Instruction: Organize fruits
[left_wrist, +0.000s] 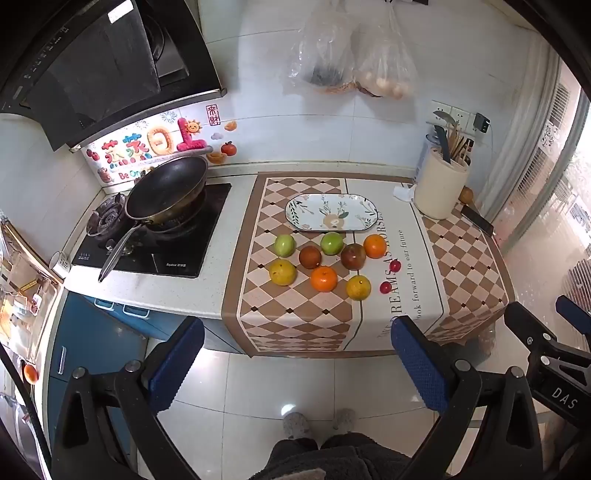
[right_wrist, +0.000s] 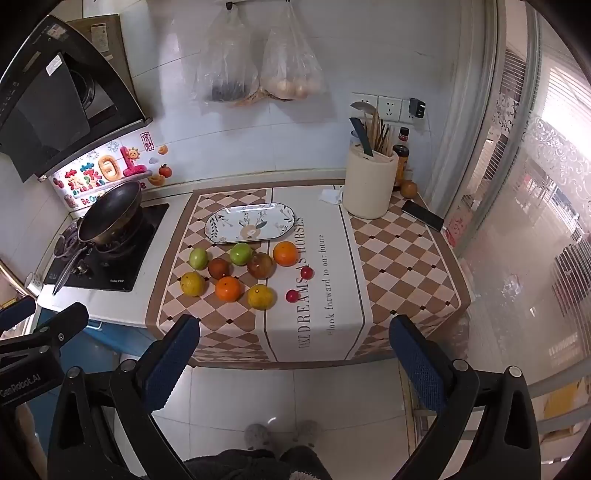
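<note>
Ten fruits (left_wrist: 324, 278) lie loose near the middle of the worktop (left_wrist: 207, 295), on the checked cloth (left_wrist: 295, 321) just in front of the bare oval plate (left_wrist: 331, 212) toward its back edge, so by my reading the sorting has not begun. The left gripper (left_wrist: 295, 363) and right gripper (right_wrist: 295, 363) both hang beyond the front edge with jaws spread wide, holding nothing. The next move likely calls for reaching over that edge to a front-row fruit and closing gently on it.
</note>
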